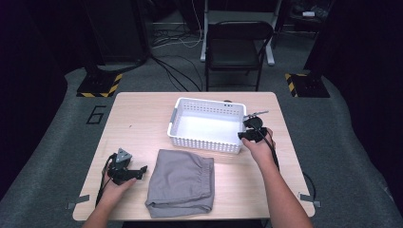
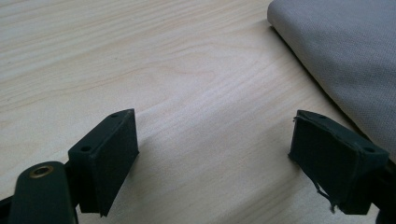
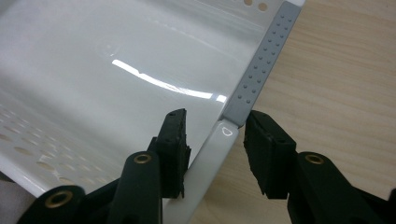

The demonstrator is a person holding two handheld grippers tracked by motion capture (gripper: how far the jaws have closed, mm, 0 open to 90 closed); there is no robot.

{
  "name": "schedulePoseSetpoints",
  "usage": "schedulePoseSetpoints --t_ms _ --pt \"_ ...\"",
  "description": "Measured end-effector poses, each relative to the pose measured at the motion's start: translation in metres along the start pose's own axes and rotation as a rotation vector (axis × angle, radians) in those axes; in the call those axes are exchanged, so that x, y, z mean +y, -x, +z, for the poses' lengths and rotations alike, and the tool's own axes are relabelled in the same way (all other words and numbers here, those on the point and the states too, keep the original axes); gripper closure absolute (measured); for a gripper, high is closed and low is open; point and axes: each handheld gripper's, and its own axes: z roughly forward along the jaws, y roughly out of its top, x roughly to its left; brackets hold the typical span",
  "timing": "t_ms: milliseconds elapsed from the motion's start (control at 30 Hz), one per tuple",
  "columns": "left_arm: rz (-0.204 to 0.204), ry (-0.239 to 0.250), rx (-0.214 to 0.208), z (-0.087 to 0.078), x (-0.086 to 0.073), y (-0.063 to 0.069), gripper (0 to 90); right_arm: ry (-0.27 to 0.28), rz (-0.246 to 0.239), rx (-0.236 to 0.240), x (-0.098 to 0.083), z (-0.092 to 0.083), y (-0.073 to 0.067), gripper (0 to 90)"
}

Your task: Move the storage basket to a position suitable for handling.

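A white perforated basket [image 1: 209, 101] with grey handle strips stands at the middle back of the wooden table [image 1: 138, 118]; nothing lies in it. My right gripper [image 1: 245, 136] sits at its near right corner. In the right gripper view the jaws [image 3: 215, 120] straddle the basket's rim [image 3: 224, 140] just below the grey handle [image 3: 266, 60], one pad inside the wall and one outside, pressing on it. A folded grey cloth [image 1: 180, 181] lies at the table's front. My left gripper [image 1: 141, 172] rests open on the table just left of the cloth [image 2: 345, 56], its jaws [image 2: 215, 140] holding nothing.
Bare table shows left of the basket and around the left hand. Behind the table stand a black folding chair [image 1: 237, 47], loose cables on the floor and two stand bases marked with yellow-black tape [image 1: 100, 85].
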Motion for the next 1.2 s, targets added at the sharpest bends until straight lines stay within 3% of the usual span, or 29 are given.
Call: schedulePoseSetpoints --t_ms 200,567,900,1200 --pt "0.000 0.000 0.000 0.000 0.000 0.000 14.7 -0.026 -0.043 0.002 0.004 0.001 -0.007 59.1" --pt "0.000 0.000 0.000 0.000 0.000 0.000 14.8 -0.010 -0.107 0.026 0.008 0.005 -0.013 62.2" --pt "-0.001 0.000 0.000 0.000 0.000 0.000 14.7 -0.024 -0.084 0.044 0.009 0.005 -0.016 62.0" --pt "0.000 0.000 0.000 0.000 0.000 0.000 14.8 -0.009 -0.100 0.054 0.007 0.006 -0.014 61.8"
